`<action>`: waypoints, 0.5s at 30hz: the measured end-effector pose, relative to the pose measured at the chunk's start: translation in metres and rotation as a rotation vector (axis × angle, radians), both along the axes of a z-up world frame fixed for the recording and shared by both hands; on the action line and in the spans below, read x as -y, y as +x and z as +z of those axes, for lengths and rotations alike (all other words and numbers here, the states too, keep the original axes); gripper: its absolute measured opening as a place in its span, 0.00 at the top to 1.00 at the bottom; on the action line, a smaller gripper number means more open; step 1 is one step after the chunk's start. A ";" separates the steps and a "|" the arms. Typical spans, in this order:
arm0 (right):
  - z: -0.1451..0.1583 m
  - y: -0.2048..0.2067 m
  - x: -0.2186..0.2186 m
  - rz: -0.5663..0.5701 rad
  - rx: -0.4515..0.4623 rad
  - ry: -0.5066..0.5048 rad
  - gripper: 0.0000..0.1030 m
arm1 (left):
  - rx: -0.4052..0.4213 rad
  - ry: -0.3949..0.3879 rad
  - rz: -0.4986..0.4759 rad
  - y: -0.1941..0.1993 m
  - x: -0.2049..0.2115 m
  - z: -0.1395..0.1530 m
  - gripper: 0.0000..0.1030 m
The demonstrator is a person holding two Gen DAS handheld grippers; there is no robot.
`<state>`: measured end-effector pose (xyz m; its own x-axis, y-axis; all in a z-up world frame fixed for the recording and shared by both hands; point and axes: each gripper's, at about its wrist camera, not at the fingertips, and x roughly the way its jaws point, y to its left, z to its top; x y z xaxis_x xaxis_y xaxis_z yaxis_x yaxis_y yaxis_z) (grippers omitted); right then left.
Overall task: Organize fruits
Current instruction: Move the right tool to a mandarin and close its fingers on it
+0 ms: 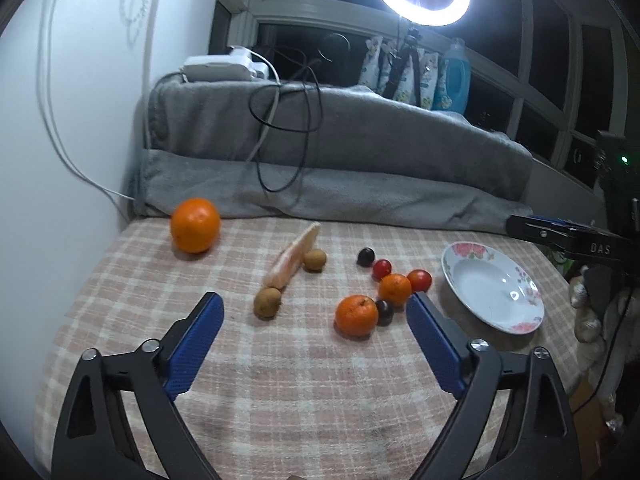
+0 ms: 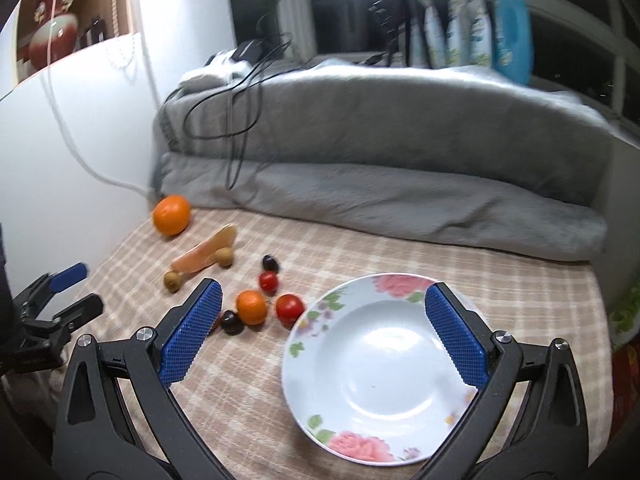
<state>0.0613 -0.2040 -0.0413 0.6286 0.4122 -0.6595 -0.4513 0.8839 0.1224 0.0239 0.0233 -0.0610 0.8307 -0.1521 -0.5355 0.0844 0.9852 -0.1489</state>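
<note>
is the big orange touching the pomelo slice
Apart. The left wrist view shows the big orange by the blanket with a clear stretch of checked cloth between it and the pomelo slice.

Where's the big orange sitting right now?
The big round orange sits alone at the far left corner of the checked tablecloth, against the grey blanket, beyond the pale pomelo wedge.

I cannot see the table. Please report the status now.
Left gripper open, empty. Right gripper open over plate. Plate empty, fruits on cloth. Nothing blocking.
</note>
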 end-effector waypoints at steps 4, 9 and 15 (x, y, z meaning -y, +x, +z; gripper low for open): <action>-0.009 0.011 -0.011 0.089 -0.059 -0.013 0.14 | -0.028 -0.018 -0.052 0.006 0.004 -0.008 0.21; -0.021 0.026 -0.027 0.211 -0.136 -0.044 0.25 | -0.083 -0.074 -0.110 0.019 0.007 -0.022 0.32; -0.044 0.039 -0.050 0.322 -0.236 -0.100 0.43 | -0.130 -0.101 -0.153 0.034 0.013 -0.036 0.43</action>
<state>0.1004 -0.1542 -0.0849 0.3045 0.4900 -0.8168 -0.6764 0.7150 0.1767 0.0577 0.0099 -0.0970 0.7186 -0.3297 -0.6124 0.2057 0.9419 -0.2656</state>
